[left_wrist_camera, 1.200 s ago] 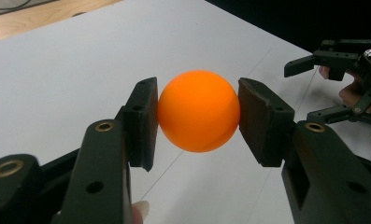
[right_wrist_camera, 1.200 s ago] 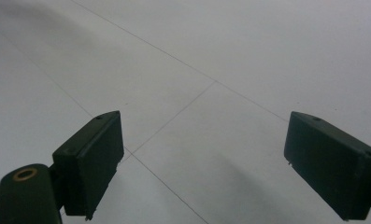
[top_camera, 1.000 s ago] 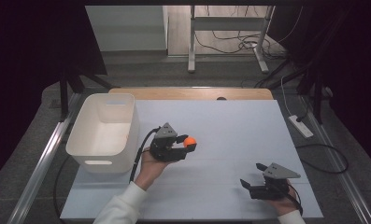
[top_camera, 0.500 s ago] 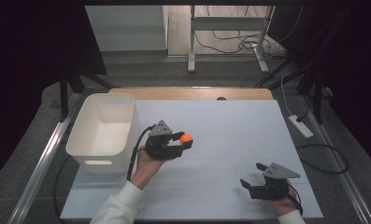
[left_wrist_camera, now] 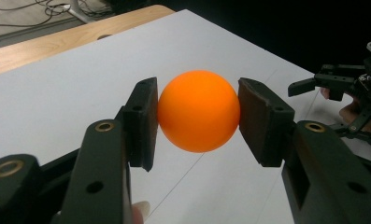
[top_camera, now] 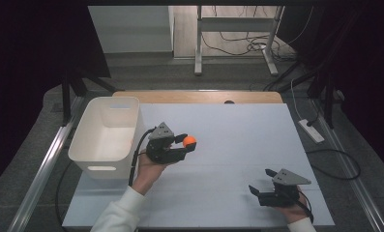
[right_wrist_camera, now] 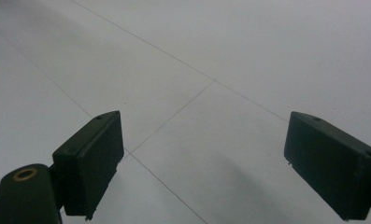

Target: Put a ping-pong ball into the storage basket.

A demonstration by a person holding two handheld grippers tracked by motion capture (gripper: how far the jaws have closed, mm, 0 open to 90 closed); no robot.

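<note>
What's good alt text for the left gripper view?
An orange ball is clamped between the two black jaws of the left hand-held gripper, above a white table. The right hand-held gripper sits farther off at the right edge.

bin (top_camera: pixel 105 137): white plastic, open top, nothing visible inside; just beside the left tool, on its cable side
table (top_camera: pixel 238 130): pale sheet with thin seam lines, under both tools
wooden edge (top_camera: pixel 194 96): strip at the far side (beyond both tools)
power strip (top_camera: pixel 311 131): floor, well right of the right tool
floor cables (top_camera: pixel 233 46): far back, around the frame legs
</note>
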